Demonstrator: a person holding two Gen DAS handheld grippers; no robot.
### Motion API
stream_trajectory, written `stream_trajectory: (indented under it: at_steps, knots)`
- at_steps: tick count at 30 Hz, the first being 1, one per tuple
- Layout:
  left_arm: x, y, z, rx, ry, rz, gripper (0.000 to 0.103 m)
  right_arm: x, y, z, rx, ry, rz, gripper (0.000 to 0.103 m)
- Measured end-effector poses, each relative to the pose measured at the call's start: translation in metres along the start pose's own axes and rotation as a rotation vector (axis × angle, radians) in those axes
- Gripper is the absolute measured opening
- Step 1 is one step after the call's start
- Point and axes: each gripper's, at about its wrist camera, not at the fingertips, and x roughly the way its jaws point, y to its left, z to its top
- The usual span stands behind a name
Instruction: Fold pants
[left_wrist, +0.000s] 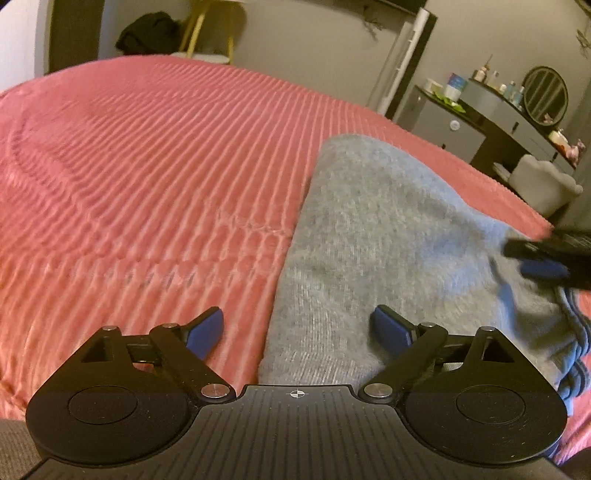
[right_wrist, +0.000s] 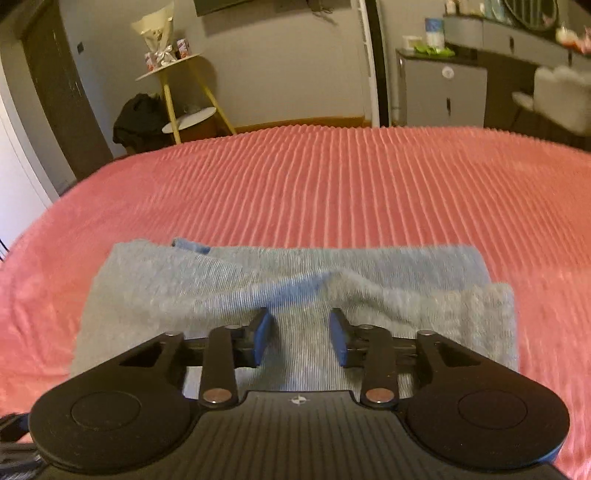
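Grey knit pants (left_wrist: 388, 240) lie folded into a compact stack on the pink ribbed bedspread (left_wrist: 147, 166). My left gripper (left_wrist: 297, 326) is open wide and empty, straddling the pants' left edge. In the right wrist view the pants (right_wrist: 295, 288) form a wide folded rectangle with a raised crease across the middle. My right gripper (right_wrist: 300, 332) is open and empty just above the near part of the pants. The right gripper also shows in the left wrist view (left_wrist: 543, 258), blurred, over the pants' right side.
The bedspread (right_wrist: 332, 192) stretches far beyond the pants. Past the bed stand a yellow-legged side table (right_wrist: 184, 92), a dark bag (right_wrist: 138, 118), a grey cabinet (right_wrist: 443, 92), a dresser with a round mirror (left_wrist: 546, 95) and a white chair (left_wrist: 543, 182).
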Motion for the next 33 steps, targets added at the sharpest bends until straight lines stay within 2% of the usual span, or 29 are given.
stream_trajectory:
  at_steps: [4, 6, 7, 9, 11, 15, 17, 19, 22, 26, 28, 29, 33]
  knots:
    - [0.001, 0.002, 0.001, -0.012, 0.004, 0.0, 0.095, -0.045, -0.038, -0.021, 0.141, -0.024, 0.058, 0.058]
    - [0.002, 0.0, 0.001, -0.004, 0.0, 0.008, 0.096, -0.064, -0.061, -0.037, 0.231, -0.049, 0.14, 0.059]
    - [0.002, 0.0, 0.001, -0.003, 0.0, 0.011, 0.097, -0.07, -0.068, -0.044, 0.252, -0.052, 0.145, 0.059]
    - [0.002, 0.001, 0.001, -0.009, 0.003, 0.012, 0.097, -0.081, -0.073, -0.05, 0.22, -0.047, 0.1, 0.057]
    - [0.002, 0.001, 0.001, -0.012, 0.003, 0.014, 0.097, -0.088, -0.078, -0.052, 0.233, -0.057, 0.119, 0.06]
    - [-0.001, 0.0, 0.001, -0.009, 0.001, 0.023, 0.097, -0.084, -0.082, -0.048, 0.213, -0.009, -0.055, 0.077]
    - [-0.003, 0.001, 0.002, -0.016, 0.003, 0.01, 0.095, -0.08, -0.092, -0.052, 0.253, 0.03, -0.031, 0.081]
    - [-0.004, 0.003, 0.006, -0.033, 0.018, -0.04, 0.093, -0.07, -0.105, -0.055, 0.32, 0.091, 0.043, 0.083]
    - [-0.002, 0.01, 0.012, -0.081, 0.048, -0.159, 0.091, -0.06, -0.119, -0.057, 0.392, 0.14, 0.09, 0.087]
    - [0.014, 0.013, 0.025, -0.086, 0.122, -0.216, 0.091, -0.044, -0.136, -0.058, 0.45, 0.171, 0.151, 0.091]
    - [0.028, 0.015, 0.034, -0.101, 0.185, -0.273, 0.091, -0.033, -0.141, -0.058, 0.487, 0.192, 0.207, 0.094]
    - [0.034, 0.015, 0.038, -0.107, 0.21, -0.294, 0.094, -0.028, -0.142, -0.059, 0.492, 0.192, 0.239, 0.098]
    - [0.058, 0.016, 0.057, -0.093, 0.254, -0.347, 0.095, -0.018, -0.143, -0.053, 0.471, 0.195, 0.298, 0.099]
